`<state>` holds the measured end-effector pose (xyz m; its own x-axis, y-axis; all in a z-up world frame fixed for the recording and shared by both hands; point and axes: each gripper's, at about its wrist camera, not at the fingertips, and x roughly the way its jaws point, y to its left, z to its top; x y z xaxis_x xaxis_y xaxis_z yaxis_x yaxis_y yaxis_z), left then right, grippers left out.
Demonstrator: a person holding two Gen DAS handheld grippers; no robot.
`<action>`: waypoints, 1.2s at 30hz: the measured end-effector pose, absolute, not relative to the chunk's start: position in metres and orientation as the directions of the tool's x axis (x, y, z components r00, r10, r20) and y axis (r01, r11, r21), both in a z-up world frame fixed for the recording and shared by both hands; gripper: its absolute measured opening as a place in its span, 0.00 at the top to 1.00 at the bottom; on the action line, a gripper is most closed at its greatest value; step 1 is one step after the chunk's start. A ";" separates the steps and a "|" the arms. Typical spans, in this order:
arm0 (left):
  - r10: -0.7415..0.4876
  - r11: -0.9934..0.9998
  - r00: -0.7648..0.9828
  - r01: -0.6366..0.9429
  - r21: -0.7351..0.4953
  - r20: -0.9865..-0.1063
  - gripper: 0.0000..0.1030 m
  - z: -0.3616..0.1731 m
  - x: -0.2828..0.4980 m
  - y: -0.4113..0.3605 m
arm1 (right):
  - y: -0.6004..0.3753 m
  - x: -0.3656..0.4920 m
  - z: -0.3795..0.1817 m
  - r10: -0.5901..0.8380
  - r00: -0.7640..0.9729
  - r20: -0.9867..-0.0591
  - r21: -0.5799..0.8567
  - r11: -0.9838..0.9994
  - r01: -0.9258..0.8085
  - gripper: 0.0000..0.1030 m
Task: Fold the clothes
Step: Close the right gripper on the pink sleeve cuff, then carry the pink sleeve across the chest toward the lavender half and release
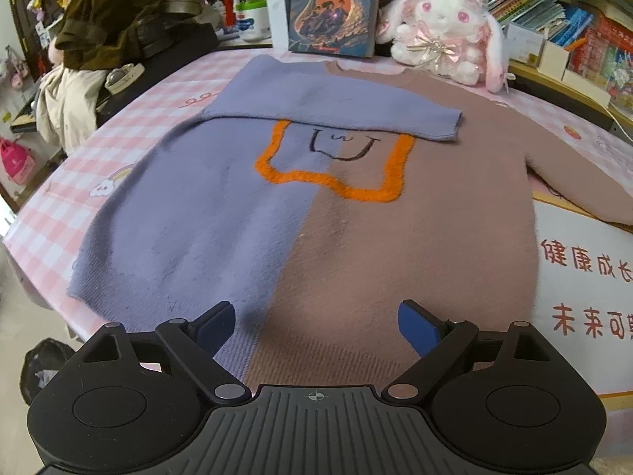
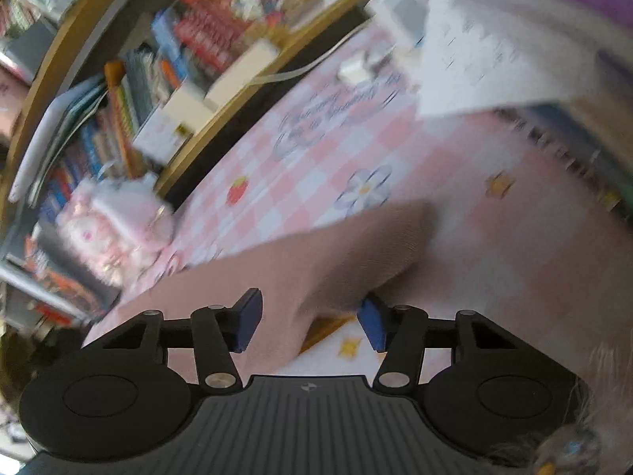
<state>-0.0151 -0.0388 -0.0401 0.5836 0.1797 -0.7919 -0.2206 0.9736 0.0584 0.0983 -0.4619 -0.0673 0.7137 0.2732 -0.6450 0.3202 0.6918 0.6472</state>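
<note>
A two-tone knit sweater (image 1: 300, 206), lilac on one half and dusty brown on the other with an orange outline and a small smiling face on the chest, lies flat on a pink-and-white checked tablecloth (image 1: 51, 213); its lilac sleeve (image 1: 328, 107) is already folded across the chest, while the brown sleeve (image 2: 316, 261) is spread out to the side. The left gripper (image 1: 316, 326) hovers over the hem with its jaws wide and nothing between them. The right gripper (image 2: 310, 320) stands at the brown sleeve with its jaws half-narrowed around the cloth near the cuff, though the pads do not look pressed onto it yet. The risk, as I judge it, is a shallow pinch: the fuzzy knit could slip out as the sleeve is lifted, or the jaws could catch the tablecloth underneath and drag it, rumpling the fold already made. The right view is smeared, so a hasty swing could also land the sleeve crooked. The room is crowded: a white-and-pink plush rabbit (image 1: 447, 31) and an upright book (image 1: 332, 4) sit at the far edge, with packed bookshelves (image 2: 130, 91) beyond and heaped clothes (image 1: 107, 19) nearby.
</note>
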 end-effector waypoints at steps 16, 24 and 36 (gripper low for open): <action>0.188 0.967 0.583 -0.250 0.046 -0.790 0.11 -0.041 -0.019 -0.031 | -0.479 0.096 -0.070 0.173 0.724 -0.668 0.604 0.694 0.392 0.90; 0.169 0.972 0.597 -0.231 0.034 -0.784 0.11 -0.042 -0.017 -0.020 | -0.461 0.100 -0.041 0.187 0.778 -0.601 0.612 0.732 0.297 0.95; 0.098 0.982 0.670 -0.185 -0.037 -0.735 0.11 -0.041 -0.018 0.042 | -0.355 0.130 0.019 0.282 0.825 -0.490 0.615 0.783 0.097 0.95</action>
<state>-0.0182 0.0419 -0.0408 0.6705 0.0982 -0.7354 -0.1846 0.9821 -0.0372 0.1305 -0.3548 0.0194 0.8250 0.2821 -0.4897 0.0971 0.7829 0.6145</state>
